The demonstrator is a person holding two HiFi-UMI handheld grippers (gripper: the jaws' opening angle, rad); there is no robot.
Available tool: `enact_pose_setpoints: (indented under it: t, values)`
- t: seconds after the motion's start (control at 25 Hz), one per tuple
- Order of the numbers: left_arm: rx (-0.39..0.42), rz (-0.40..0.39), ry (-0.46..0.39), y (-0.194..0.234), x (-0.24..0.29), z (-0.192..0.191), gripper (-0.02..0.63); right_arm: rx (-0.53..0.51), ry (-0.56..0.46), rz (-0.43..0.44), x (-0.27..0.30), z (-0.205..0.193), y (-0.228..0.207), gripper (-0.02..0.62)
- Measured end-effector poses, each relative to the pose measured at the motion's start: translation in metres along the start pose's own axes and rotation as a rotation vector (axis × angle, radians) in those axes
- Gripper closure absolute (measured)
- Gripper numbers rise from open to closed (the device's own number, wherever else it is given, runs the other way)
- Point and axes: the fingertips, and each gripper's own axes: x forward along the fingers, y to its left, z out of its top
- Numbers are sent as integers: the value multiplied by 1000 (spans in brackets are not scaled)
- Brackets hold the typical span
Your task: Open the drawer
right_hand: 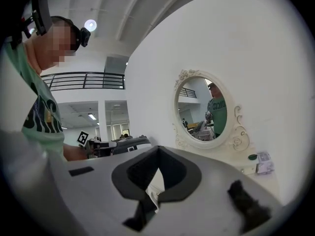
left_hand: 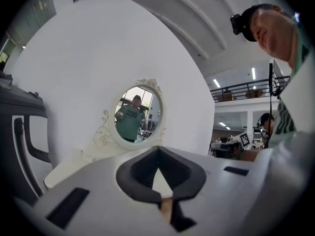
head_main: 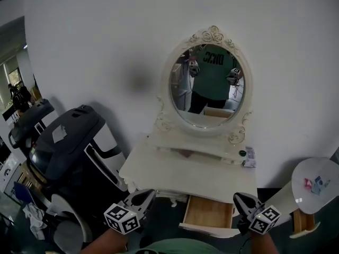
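A white dressing table (head_main: 159, 160) stands against the wall. Its drawer (head_main: 209, 211) under the right half of the top is pulled out, showing a bare wooden bottom. My left gripper (head_main: 147, 196) hovers low in front of the table's left part, left of the drawer, jaws shut on nothing. My right gripper (head_main: 239, 198) is at the drawer's right front corner, jaws together and empty; whether it touches the drawer is unclear. In the left gripper view that gripper (left_hand: 158, 154) points level toward the mirror (left_hand: 135, 114). The right gripper (right_hand: 157, 151) also points level toward the table.
An oval mirror (head_main: 207, 78) tops the table and reflects a person in a green shirt. A small packet (head_main: 249, 156) and a green object (head_main: 242, 153) lie on the tabletop's right end. A black and white machine (head_main: 74, 142) stands on the left, a white round seat (head_main: 315, 184) on the right.
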Motion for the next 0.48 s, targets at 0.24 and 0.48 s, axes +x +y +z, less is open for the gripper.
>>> enact_pose_setpoints:
  t: [0.24, 0.48]
  values:
    - [67, -11, -24, 3, -12, 27, 597, -52, 4, -20, 9, 13, 9, 584]
    - [117, -38, -39, 31, -24, 46, 597, -69, 10, -55, 34, 10, 34, 584]
